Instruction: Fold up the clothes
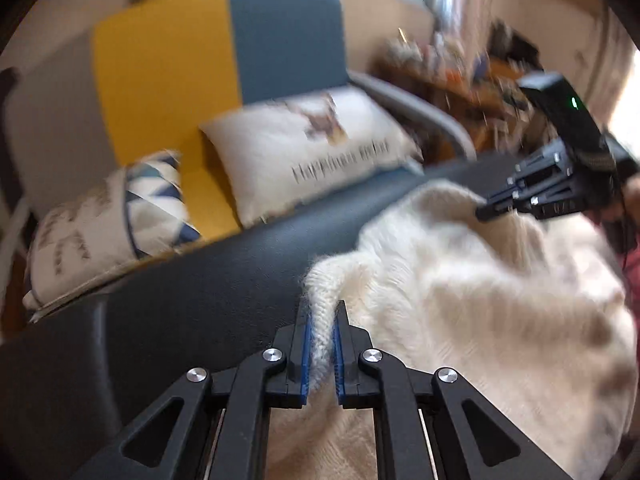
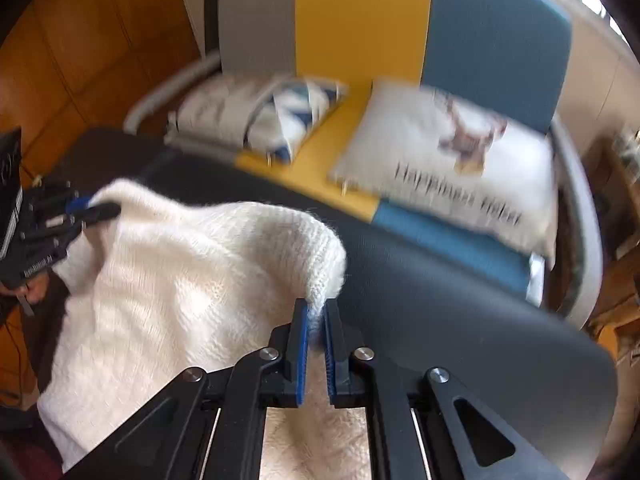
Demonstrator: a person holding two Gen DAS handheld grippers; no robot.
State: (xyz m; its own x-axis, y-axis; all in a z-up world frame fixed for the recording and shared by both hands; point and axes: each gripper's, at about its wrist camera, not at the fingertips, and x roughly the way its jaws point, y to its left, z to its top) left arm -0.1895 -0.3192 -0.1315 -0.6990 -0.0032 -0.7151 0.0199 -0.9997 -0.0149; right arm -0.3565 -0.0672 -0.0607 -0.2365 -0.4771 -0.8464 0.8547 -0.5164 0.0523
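Note:
A fluffy white knit sweater (image 1: 460, 280) lies bunched on a dark table (image 1: 200, 300). My left gripper (image 1: 322, 312) is shut on a ribbed edge of the sweater, the knit pinched between its blue pads. In that same view my right gripper (image 1: 486, 210) bites the far edge of the sweater at the right. In the right wrist view my right gripper (image 2: 316, 308) is shut on a corner of the sweater (image 2: 180, 280), which drapes away to the left. There the left gripper (image 2: 100, 212) holds the opposite edge at far left.
Behind the dark table (image 2: 460, 300) stands a sofa with grey, yellow and blue panels (image 2: 360, 20). On it lie a white cushion with a dog print (image 1: 312, 152) and a blue-patterned cushion (image 2: 272, 116). Wooden floor (image 2: 80, 40) lies at left; cluttered shelves (image 1: 460, 68) at far right.

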